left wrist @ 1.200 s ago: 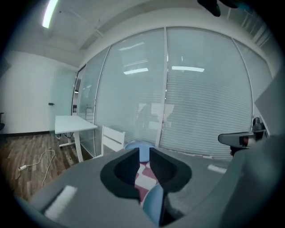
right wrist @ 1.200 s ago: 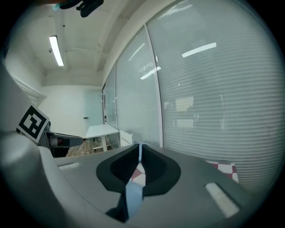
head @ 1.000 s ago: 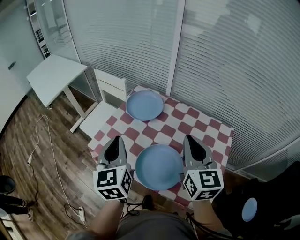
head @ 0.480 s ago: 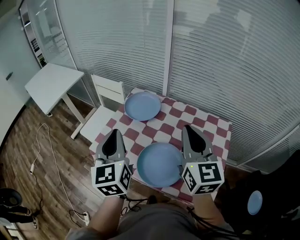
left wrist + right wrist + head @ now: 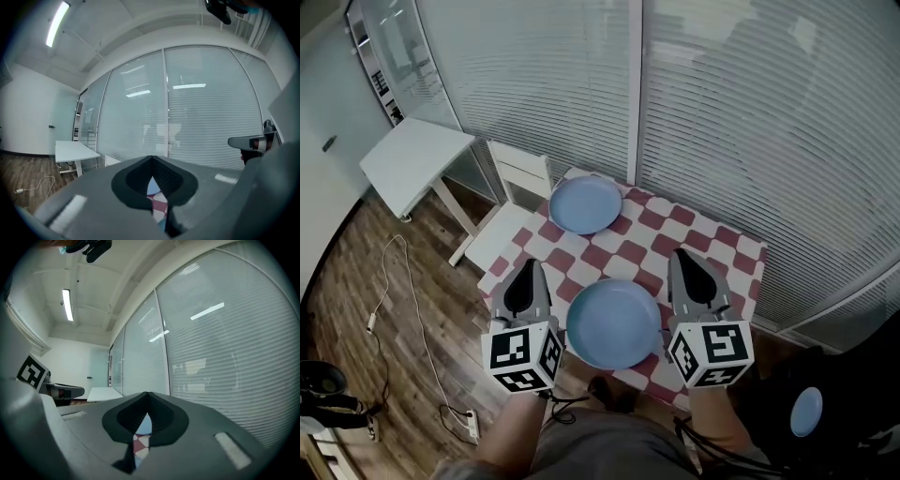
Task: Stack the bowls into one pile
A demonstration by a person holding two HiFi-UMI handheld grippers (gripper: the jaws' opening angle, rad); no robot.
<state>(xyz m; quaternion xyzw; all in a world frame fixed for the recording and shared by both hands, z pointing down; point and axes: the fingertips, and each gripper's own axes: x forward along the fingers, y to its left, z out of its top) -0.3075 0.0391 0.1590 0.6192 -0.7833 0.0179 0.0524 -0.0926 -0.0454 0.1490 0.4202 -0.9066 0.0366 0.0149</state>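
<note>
Two light blue bowls sit on a red-and-white checked table [image 5: 727, 246]. The near bowl [image 5: 613, 323] is at the front edge and the far bowl [image 5: 585, 204] at the back left corner. My left gripper [image 5: 525, 267] hangs just left of the near bowl, jaws shut and empty. My right gripper [image 5: 685, 257] hangs just right of that bowl, also shut and empty. Neither touches a bowl. In the left gripper view the shut gripper [image 5: 152, 160] leaves only a slit, showing a sliver of blue bowl and checked cloth. The right gripper view shows the same past its shut gripper [image 5: 146, 394].
A white chair [image 5: 514, 202] stands against the table's left side, and a white desk [image 5: 414, 159] is further left. A cable [image 5: 401, 309] trails over the wooden floor. Glass walls with blinds [image 5: 722, 112] run behind the table.
The head view has shifted slightly. Both grippers stay shut on either side of the near bowl, and the bowls have not moved.
</note>
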